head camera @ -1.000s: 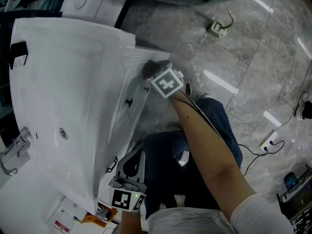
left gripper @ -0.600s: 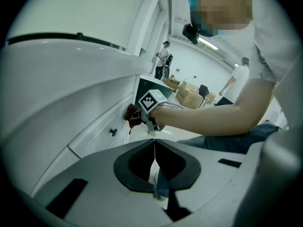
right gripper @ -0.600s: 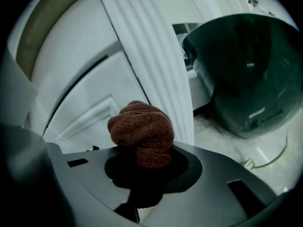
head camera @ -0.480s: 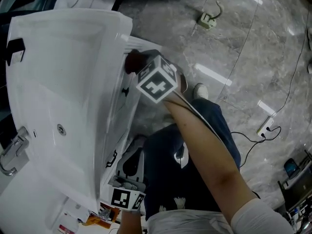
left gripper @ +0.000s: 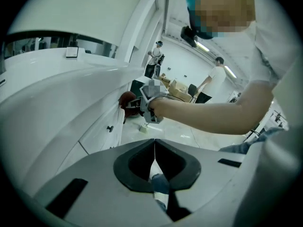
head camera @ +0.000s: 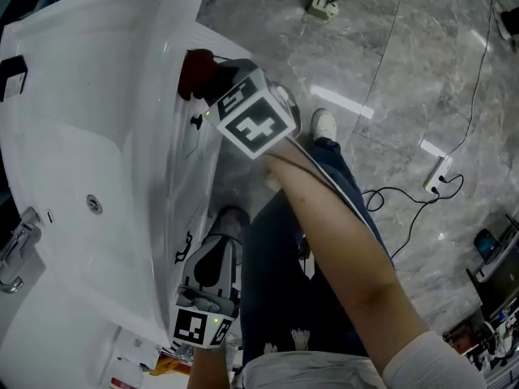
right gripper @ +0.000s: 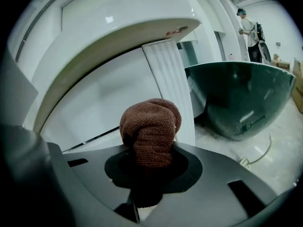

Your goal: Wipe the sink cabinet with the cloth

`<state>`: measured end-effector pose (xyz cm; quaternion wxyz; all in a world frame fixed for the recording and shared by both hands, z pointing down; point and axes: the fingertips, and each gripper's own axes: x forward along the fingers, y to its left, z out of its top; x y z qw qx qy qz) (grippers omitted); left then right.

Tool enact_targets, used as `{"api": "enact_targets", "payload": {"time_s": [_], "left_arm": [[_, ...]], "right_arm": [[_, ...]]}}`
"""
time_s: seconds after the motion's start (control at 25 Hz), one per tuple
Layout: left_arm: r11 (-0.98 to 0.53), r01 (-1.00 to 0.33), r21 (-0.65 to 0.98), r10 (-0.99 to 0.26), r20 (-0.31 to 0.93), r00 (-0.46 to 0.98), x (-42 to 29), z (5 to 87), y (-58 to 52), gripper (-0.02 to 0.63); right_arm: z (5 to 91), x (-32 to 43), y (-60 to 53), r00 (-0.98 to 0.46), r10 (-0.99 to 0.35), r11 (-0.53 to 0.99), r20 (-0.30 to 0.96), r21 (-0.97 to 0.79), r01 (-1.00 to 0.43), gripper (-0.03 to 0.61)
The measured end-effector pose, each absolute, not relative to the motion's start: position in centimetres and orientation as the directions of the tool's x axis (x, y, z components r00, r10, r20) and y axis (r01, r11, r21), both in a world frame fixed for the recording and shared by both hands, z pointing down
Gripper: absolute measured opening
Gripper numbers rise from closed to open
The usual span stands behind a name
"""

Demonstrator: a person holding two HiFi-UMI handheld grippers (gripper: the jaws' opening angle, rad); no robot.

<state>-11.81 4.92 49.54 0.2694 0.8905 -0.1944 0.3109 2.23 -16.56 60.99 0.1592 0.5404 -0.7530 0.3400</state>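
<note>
Firmly pinched, the cloth (right gripper: 151, 126) bulges beyond the right gripper (right gripper: 150, 159) fingers; left gripper (left gripper: 154, 148) fingers meet, empty.

left gripper (left gripper: 154, 148) jaws together, empty | right gripper (left gripper: 143, 109) held cloth (left gripper: 127, 99) at sink cabinet (left gripper: 102, 131) | 2 people beyond

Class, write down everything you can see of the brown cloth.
The cloth is reddish-brown with a looped, terry-like weave. It is bunched into a rounded wad, not spread flat. The right gripper is shut on its lower part, so the wad bulges out past the jaws. It sits at the white cabinet front, just under the overhanging sink rim and beside a ribbed corner panel. Whether it actually presses on the cabinet cannot be told.
</note>
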Motion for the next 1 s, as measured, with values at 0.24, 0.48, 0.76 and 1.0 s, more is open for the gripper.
{"api": "enact_targets", "payload": {"time_s": [0.24,0.48,0.76,1.0], "left_arm": [[-0.813,-0.48,0.329,-0.165,0.66,0.732,-13.5,49.7,5.5,0.011],[-0.813,-0.474,0.338,-0.163,0.65,0.743,-14.9,50.4,5.7,0.011],[-0.81,-0.468,0.353,-0.155,0.641,0.752,-16.3,51.2,6.0,0.011],[-0.819,-0.447,0.359,-0.142,0.629,0.764,-16.3,51.1,6.4,0.011]], "right_arm": [[64.9,2.2,-14.1,-0.33,-0.625,0.161,0.707,-0.297,-0.941,0.088],[66.2,1.1,-15.1,-0.299,-0.648,0.174,0.701,-0.246,-0.954,0.089],[65.2,-0.8,-16.7,-0.275,-0.671,0.225,0.689,-0.164,-0.96,0.089],[64.0,-2.6,-15.9,-0.278,-0.673,0.236,0.685,-0.158,-0.959,0.087]]}}
